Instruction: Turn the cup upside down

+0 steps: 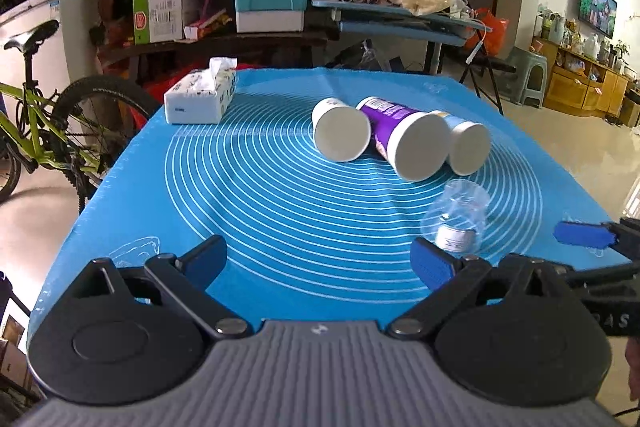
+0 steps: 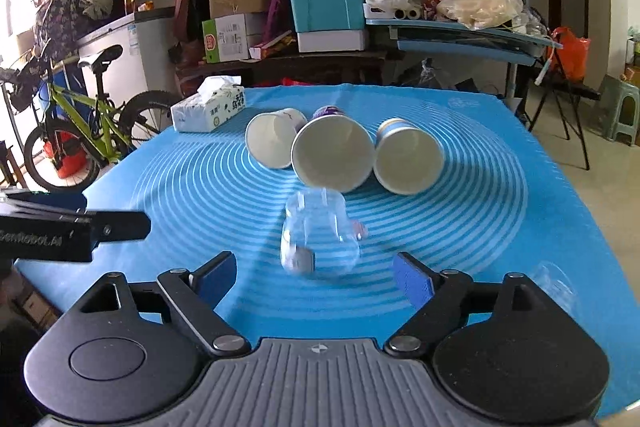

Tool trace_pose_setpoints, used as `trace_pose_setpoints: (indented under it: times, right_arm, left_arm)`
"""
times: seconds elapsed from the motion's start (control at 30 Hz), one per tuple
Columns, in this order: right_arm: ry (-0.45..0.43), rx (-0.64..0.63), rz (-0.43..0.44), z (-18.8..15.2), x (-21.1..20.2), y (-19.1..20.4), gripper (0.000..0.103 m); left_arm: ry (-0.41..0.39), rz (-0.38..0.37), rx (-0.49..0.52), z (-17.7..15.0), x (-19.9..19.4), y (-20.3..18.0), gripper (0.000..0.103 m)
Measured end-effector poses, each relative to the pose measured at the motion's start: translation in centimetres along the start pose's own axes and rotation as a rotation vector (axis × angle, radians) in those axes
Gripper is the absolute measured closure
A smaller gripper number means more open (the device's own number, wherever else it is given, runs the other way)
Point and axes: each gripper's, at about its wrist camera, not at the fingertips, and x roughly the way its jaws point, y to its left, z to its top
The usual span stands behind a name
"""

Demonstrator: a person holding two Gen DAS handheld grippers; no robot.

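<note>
Both tongs stood wide and held nothing: the left tongs (image 1: pixel 320 263) and the right tongs (image 2: pixel 314 277) hovered low over the blue ring-printed mat (image 2: pixel 460 227) on the worktop. Just ahead of the right tongs, the clear plastic cup (image 2: pixel 318 235) lay on its side on the mat, near three tipped paper cups, the purple-sided paper cup (image 2: pixel 332 155) in the middle.

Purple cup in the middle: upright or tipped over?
Tipped over. The purple cup lies on its side on the blue mat, open mouth facing the right wrist camera, between two other tipped cups.
</note>
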Motion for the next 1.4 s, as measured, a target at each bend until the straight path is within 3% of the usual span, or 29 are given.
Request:
trace_pose_setpoints:
  times: [0.17,0.43,1.4]
  right_arm:
    - [-0.001,-0.033,-0.054,-1.0,-2.4,0.3,0.016]
    - [0.008,-0.01,-0.057,-1.1,-4.1,-0.3,0.017]
    - [0.037,-0.021,-0.04,-1.3,-4.3,0.0,0.018]
  left_arm:
    - [-0.008,-0.02,0.008,-0.4,-1.1,-0.9,0.006]
    - [0.006,-0.008,0.026,-1.2,-1.6,-1.6,0.006]
    - [0.018,-0.011,0.038,-2.1,-2.1,-1.4,0.006]
